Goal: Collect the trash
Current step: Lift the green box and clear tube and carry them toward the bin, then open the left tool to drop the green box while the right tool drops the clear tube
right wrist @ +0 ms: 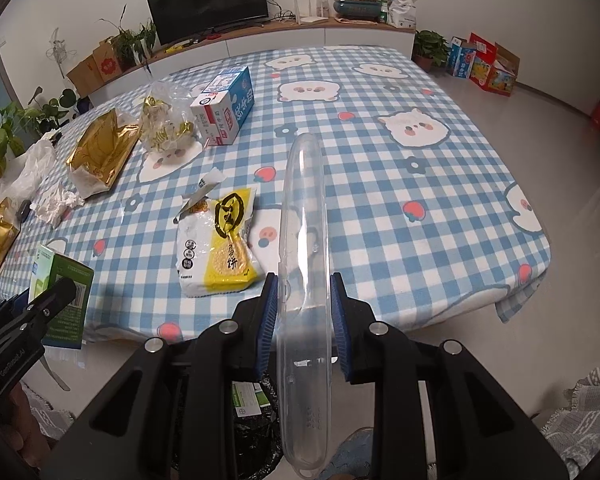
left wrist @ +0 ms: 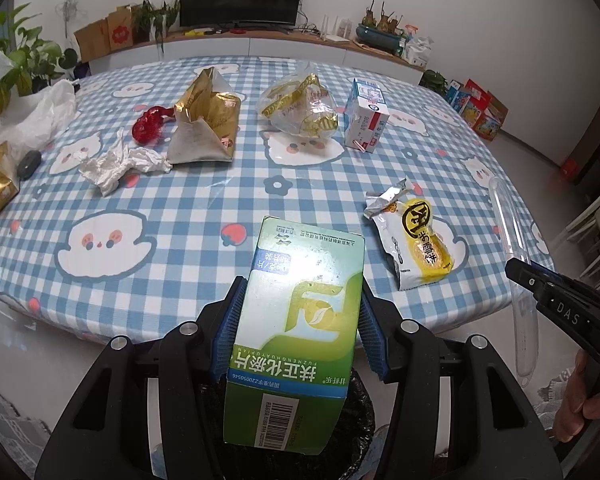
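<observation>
Both grippers loaded, held over the lined bin at the desk's near edge

The black-lined bin (left wrist: pixel 356 420) is mostly hidden behind the grippers; in the right wrist view one green-and-white paper scrap (right wrist: pixel 250 400) shows inside. The left gripper (left wrist: pixel 300 320) has its fingers clamped on one green carton (left wrist: pixel 300 320); the right gripper (right wrist: pixel 305 312) has its fingers pressed on one clear plastic case (right wrist: pixel 305 240). On the checked desk (left wrist: pixel 188 208) lie one yellow snack packet (left wrist: pixel 416 240), one milk carton (left wrist: pixel 366 114), one crumpled tissue (left wrist: pixel 120 164).
</observation>
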